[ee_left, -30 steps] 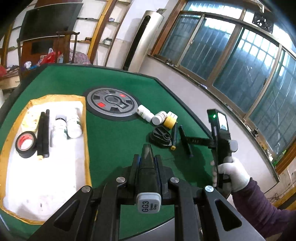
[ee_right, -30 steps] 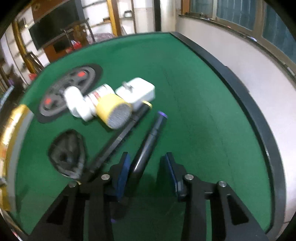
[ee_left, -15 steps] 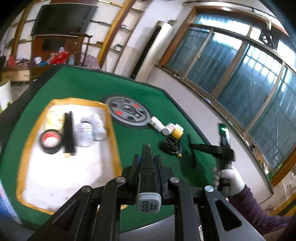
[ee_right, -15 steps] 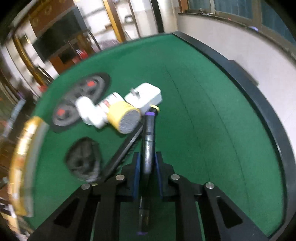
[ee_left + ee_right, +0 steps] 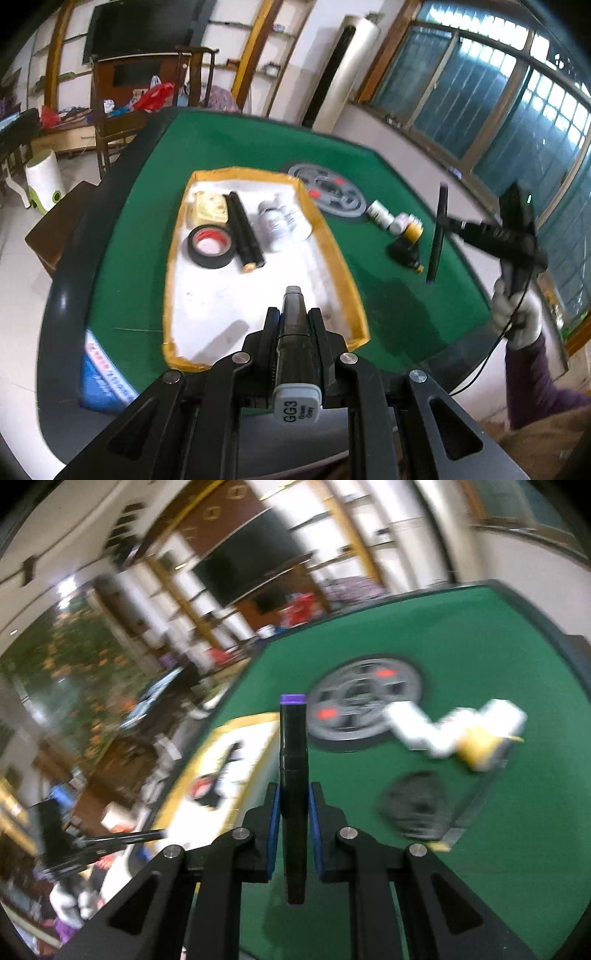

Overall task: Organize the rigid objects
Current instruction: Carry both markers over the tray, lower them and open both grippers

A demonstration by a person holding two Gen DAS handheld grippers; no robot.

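Observation:
My left gripper point(image 5: 293, 314) is shut on a black marker with a grey GG3 cap point(image 5: 295, 354), held above the near end of the yellow-rimmed white tray point(image 5: 351, 291). My right gripper point(image 5: 293, 790) is shut on a black marker with a purple cap point(image 5: 293, 753), lifted above the green table; it also shows in the left wrist view point(image 5: 437, 232). In the tray lie a black tape roll point(image 5: 210, 245), a black stick point(image 5: 243, 230), white bottles point(image 5: 280, 223) and a yellow card point(image 5: 210, 208).
On the green felt table point(image 5: 221, 147) lie a grey round disc point(image 5: 327, 190), white bottles point(image 5: 384, 216), a yellow-capped jar point(image 5: 413, 230), a black clip-like piece point(image 5: 404, 253) and a thin black pen point(image 5: 469, 812). A blue packet point(image 5: 103, 373) lies at the near table edge.
My right gripper lifted the purple-capped marker off the table and swung left toward the tray. My left gripper moved left over the tray's near end, still holding its marker.

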